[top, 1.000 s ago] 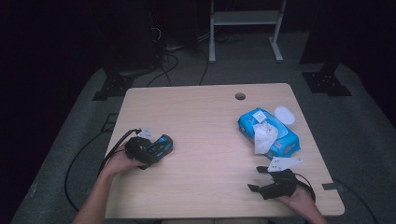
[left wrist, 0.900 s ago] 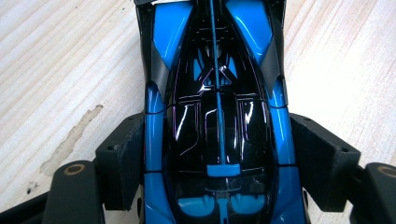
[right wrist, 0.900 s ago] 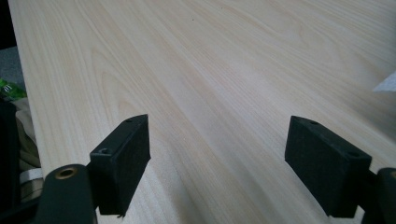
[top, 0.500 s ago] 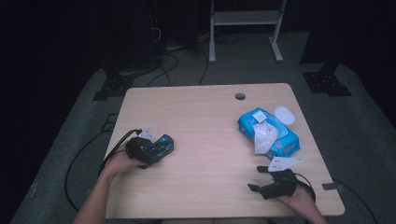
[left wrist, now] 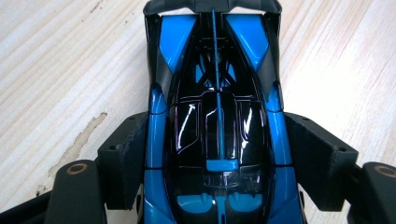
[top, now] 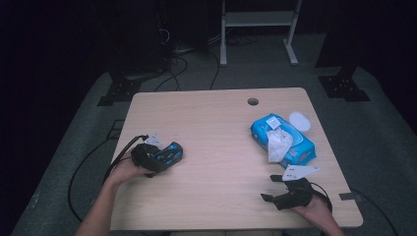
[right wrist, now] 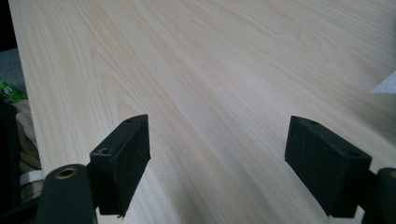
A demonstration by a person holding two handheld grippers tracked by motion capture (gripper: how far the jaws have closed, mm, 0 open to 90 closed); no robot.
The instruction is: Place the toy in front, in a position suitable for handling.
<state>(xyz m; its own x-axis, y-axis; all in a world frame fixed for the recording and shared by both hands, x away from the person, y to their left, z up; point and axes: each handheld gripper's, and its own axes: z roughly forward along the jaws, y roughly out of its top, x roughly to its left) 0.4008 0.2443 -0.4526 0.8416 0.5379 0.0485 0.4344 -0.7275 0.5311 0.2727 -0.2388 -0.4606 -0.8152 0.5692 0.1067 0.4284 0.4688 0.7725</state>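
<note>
Down on the pale wooden surface [top: 216, 142] we see two hand-held grippers, one at each near corner. At the left, the left gripper [top: 164, 156] lies low with its black fingers [left wrist: 123, 161] pinching a glossy blue-and-black toy race car [left wrist: 217, 126] by its two flanks; in the left gripper view the car runs lengthwise away from the camera, its body seated between the two pads and resting on the wood. A person's left hand [top: 129, 167] wraps the gripper body, and a black cable trails off the surface's left edge.

At the near right, the right gripper [top: 270, 189] sits in the person's right hand [top: 314, 211], and in the right gripper view we find its fingers [right wrist: 122, 163] spread wide with only bare wood grain between them.

Beyond that gripper, well apart from the car, a blue soft pack of wet wipes [top: 290, 142] lies on the right side of the surface, a white wipe [top: 278, 145] pulled up from its opening and its round white lid [top: 299, 121] flipped open toward the far edge. A small round hole [top: 253, 102] pierces the surface near its far edge.
</note>
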